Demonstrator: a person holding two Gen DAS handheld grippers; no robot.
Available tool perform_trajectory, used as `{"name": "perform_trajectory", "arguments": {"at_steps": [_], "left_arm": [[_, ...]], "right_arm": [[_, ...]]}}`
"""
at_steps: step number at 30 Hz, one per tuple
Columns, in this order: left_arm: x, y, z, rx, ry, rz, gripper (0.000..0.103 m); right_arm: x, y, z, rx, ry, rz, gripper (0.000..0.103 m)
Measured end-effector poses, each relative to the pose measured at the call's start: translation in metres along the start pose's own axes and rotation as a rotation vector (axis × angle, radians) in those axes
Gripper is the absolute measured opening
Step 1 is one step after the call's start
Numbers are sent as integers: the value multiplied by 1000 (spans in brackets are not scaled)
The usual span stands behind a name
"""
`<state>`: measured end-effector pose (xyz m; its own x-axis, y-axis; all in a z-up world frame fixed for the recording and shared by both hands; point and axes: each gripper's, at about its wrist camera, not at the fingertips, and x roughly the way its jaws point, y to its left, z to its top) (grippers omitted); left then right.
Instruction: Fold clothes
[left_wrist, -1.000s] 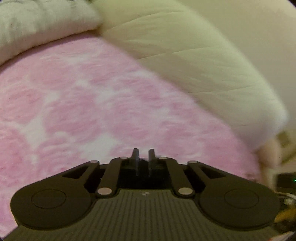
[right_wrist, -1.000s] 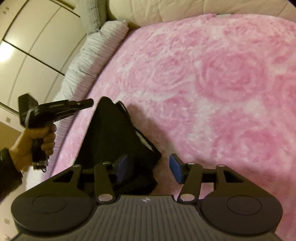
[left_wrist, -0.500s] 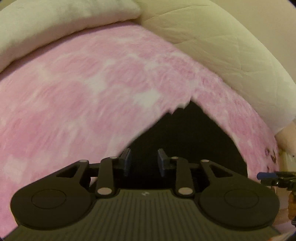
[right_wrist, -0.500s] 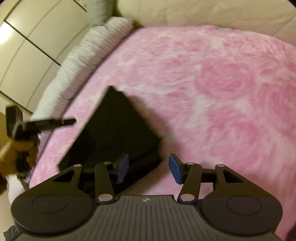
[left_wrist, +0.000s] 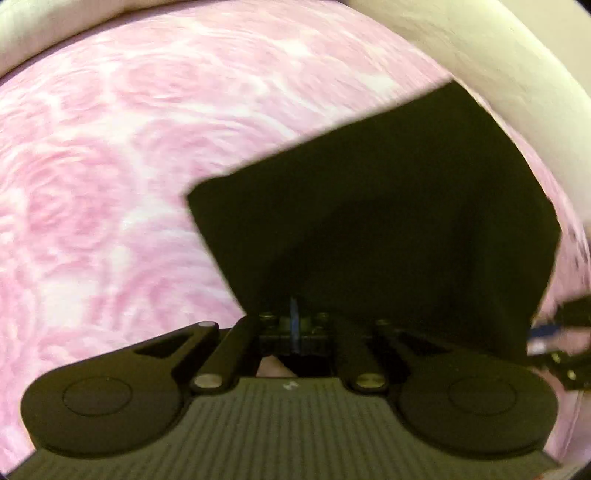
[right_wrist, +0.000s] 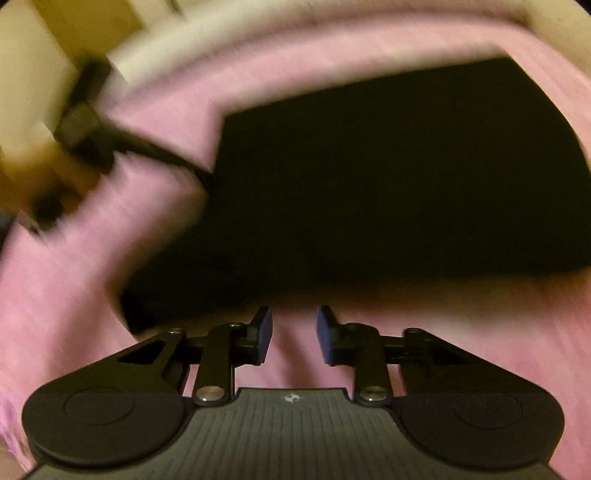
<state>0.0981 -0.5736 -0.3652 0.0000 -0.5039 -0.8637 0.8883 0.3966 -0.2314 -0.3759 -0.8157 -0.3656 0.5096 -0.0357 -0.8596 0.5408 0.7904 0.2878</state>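
Note:
A black folded garment (left_wrist: 388, 203) lies flat on a pink rose-patterned blanket (left_wrist: 110, 184). My left gripper (left_wrist: 294, 319) sits at its near left corner, jaws shut with the dark cloth's edge at the pads. The blurred right wrist view shows the same garment (right_wrist: 388, 177) straight ahead, and the left gripper (right_wrist: 201, 173) reaching its left edge. My right gripper (right_wrist: 294, 332) hovers just short of the near edge. Its jaws are closing with only pink blanket (right_wrist: 55, 295) between them. The right gripper (left_wrist: 554, 332) also shows blurred at the garment's right side.
A cream quilted cover (left_wrist: 498, 48) borders the blanket on the far right, beyond the garment. A pale bolster (right_wrist: 221, 48) and wardrobe doors (right_wrist: 22, 55) lie past the blanket's edge. A hand (right_wrist: 26, 166) holds the left gripper.
My left gripper came over the blanket to the garment, opened a little, then shut at its corner. The right gripper swung round to face the garment's edge and its jaws narrowed.

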Motion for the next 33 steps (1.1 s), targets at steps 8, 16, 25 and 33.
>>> {"name": "perform_trajectory", "arguments": {"at_steps": [8,16,25,33], "left_arm": [[-34,-32,-28,-55,-70,-88,27],[-22,-17,-43,-165,-42,-39,29],[1,16,-15,-471,-63,-137,64],[22,10,-23,-482,-128,-171,64]], "right_arm": [[-25,67,34,-129,-176,96,52],[7,36,37,-211,-78,84,42],[-74,-131,109,5,-244,-120,79],[21,-229,191,64,-2,182,85]]}}
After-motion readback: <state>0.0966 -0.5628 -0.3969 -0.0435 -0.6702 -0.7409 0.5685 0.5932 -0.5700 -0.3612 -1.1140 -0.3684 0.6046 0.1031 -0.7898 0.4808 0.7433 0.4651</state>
